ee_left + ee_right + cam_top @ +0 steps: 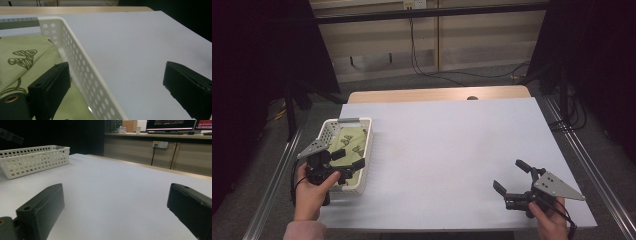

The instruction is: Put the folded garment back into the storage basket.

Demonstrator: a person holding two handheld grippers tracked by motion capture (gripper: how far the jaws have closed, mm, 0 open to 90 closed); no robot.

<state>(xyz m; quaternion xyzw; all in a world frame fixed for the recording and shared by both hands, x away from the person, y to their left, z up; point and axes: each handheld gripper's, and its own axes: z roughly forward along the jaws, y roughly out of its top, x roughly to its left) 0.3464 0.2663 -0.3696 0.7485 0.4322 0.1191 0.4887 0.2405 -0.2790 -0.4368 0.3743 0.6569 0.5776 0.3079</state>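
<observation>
Left gripper (343, 161) jaws spread wide, straddling the white basket's (82, 72) near wall, nothing gripped. Green cloth (25, 60) lies inside the basket, under its inner jaw, looks like a drop-off. Right gripper (510, 176) open, empty, parked well apart.

We hold our left gripper (344, 165) low at our left side, jaws spread wide with nothing pressed between them. Our right gripper (510, 176) sits low at our right, jaws likewise wide apart, hand (552, 220) gripping from behind.
</observation>
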